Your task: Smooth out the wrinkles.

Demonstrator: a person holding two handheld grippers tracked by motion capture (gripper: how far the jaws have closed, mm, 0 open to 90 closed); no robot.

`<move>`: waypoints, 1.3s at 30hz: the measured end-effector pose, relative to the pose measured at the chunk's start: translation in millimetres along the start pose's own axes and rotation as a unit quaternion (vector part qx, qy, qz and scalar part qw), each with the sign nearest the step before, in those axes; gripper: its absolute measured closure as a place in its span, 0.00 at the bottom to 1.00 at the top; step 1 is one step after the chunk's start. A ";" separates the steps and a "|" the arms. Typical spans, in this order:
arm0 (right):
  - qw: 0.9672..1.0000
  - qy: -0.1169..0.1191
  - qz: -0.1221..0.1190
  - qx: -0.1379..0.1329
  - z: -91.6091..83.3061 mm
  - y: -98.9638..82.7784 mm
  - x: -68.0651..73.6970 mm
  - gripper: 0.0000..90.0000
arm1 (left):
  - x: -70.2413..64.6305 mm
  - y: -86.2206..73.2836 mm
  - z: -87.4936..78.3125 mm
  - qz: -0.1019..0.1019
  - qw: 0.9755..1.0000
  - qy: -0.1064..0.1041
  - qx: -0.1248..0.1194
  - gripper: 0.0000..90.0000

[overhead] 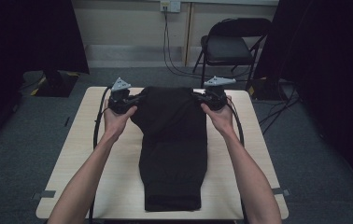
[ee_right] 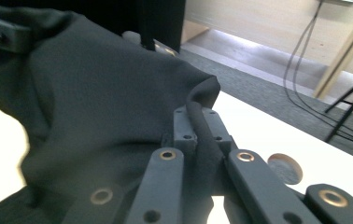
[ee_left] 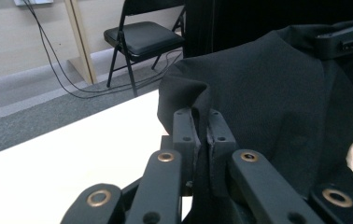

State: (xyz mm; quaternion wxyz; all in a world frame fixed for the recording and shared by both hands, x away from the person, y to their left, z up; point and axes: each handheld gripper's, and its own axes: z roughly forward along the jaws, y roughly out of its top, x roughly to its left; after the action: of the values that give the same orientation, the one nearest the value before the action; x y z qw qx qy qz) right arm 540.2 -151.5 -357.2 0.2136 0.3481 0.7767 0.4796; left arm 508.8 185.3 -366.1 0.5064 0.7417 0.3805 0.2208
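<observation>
Trousers clamped by each claw (left, right); chair beyond table.

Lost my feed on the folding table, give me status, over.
Left gripper and right gripper both clamped on far edge of black fabric trousers. Trouser legs flat on light wooden table. Nothing in the way.

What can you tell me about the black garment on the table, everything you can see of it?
The black garment looks like trousers of plain matte woven cloth, folded lengthwise into a long narrow strip. Its near end lies flat by the near edge of the light wooden table; its far end is lifted and spread between two grips. The left gripper and the right gripper are each shut on a rolled corner of that edge, and the cloth sags between them.
</observation>
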 end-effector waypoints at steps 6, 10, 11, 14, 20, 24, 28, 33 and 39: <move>0.999 0.029 0.009 -0.022 -17.5 -14.2 9.0 0.96 | -9.8 -10.6 -17.3 -0.001 1.000 -0.019 -0.015 0.95; 0.998 0.046 0.004 -0.034 -32.7 -20.3 20.8 0.96 | -18.4 -16.3 -31.6 -0.007 0.999 -0.025 -0.026 0.95; 0.998 0.052 0.004 -0.037 -37.3 -23.0 24.6 0.96 | -21.8 -18.8 -34.9 -0.002 0.999 -0.028 -0.026 0.95; 0.997 0.064 -0.002 -0.043 -51.7 -33.5 34.7 0.96 | -30.8 -26.5 -45.5 0.000 0.999 -0.040 -0.027 0.95; 0.996 0.080 -0.006 -0.037 -74.0 -56.3 52.7 0.96 | -50.2 -41.2 -67.0 0.013 0.998 -0.065 -0.023 0.95; 0.996 0.083 -0.006 -0.044 -86.2 -62.5 61.6 0.96 | -62.0 -44.4 -81.0 0.013 0.996 -0.083 -0.035 0.95; 0.994 0.087 -0.009 -0.064 -116.7 -63.1 73.9 0.96 | -81.7 -44.2 -106.2 0.033 0.992 -0.109 -0.048 0.95; 0.992 0.110 0.003 -0.059 -140.4 -82.8 90.1 0.96 | -96.4 -68.7 -116.0 0.039 0.990 -0.136 -0.014 0.94; 0.990 0.137 0.016 0.036 -131.7 -144.2 119.3 0.96 | -109.5 -112.7 -100.4 0.038 0.983 -0.163 0.075 0.94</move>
State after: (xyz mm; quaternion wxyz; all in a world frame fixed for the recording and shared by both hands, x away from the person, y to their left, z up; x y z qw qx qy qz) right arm 324.6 -184.0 -426.7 0.0849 0.2986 0.8100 0.4976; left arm 331.7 179.7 -424.3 0.4959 0.8175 0.2797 0.0865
